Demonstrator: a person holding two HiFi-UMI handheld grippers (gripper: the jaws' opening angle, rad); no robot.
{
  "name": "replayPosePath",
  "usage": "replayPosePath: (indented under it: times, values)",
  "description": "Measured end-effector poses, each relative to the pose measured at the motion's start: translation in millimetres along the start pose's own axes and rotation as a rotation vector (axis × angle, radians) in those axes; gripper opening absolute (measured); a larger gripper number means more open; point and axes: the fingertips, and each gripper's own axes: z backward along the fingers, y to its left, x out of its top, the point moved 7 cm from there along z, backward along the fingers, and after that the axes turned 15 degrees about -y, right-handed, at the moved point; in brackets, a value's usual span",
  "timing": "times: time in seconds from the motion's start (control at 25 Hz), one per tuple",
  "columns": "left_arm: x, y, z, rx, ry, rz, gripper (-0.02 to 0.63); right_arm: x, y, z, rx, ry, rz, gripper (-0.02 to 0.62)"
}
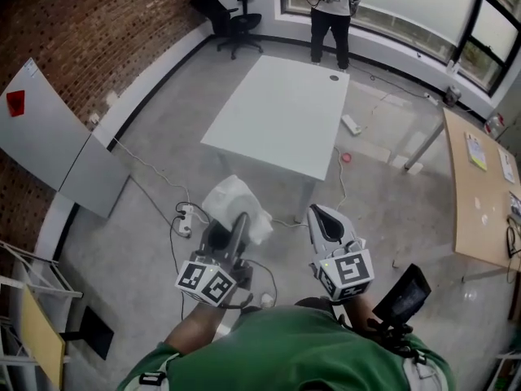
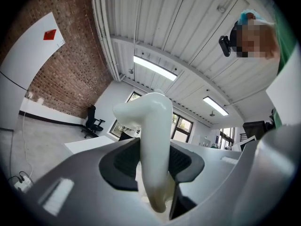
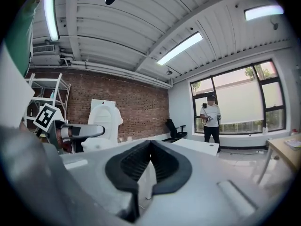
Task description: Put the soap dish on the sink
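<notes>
Your left gripper (image 1: pixel 238 228) pinches the soap dish (image 1: pixel 228 198). In the left gripper view, the dark pads (image 2: pixel 123 160) press on either side of the soap dish (image 2: pixel 153 126), a glossy white curved piece seen edge-on. It stands up between them and its rounded rim bends over to the left above the jaws. In the head view the dish hangs in the air above the concrete floor (image 1: pixel 155 129), short of the near edge of the white table (image 1: pixel 281 112) and left of that table's near corner.

Your right gripper (image 1: pixel 321 217) is just beside the left one, apart from it, and both point toward the table. In the right gripper view, the right gripper (image 3: pixel 150 147) has its jaws pressed together at the tips, with nothing between the pads. The same view shows the left gripper (image 3: pixel 80 132) off to the left with the white dish (image 3: pixel 104 119) standing up from it.

A power strip (image 1: pixel 186 218) lies on the floor just left of the dish. Beyond the table's far edge a person (image 1: pixel 332 15) stands by the window. An office chair (image 1: pixel 232 19) sits in the far corner beside the brick wall (image 1: pixel 81 31). A wooden table (image 1: pixel 480 194) runs along the right side.
</notes>
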Motion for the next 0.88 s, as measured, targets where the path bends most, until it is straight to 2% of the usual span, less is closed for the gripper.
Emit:
replayPosePath:
  times: [0.2,0.4,0.64,0.88]
  values:
    - [0,20,-8,-0.003,0.017,0.025,0.15,1,6,-14,-0.049,0.019,0.019,0.003]
    - [-11,29,-25,-0.013,0.015,0.037,0.15,-1,-7,-27,-0.058,0.021,0.026,0.003]
    - [-24,34,-61,0.033,0.014,0.011,0.15,-6,-44,-58,-0.025,0.018,-0.007,0.003]
    - [-46,33,-112,0.085,-0.002,-0.026,0.15,-14,-100,-93,0.015,0.019,-0.026,0.003]
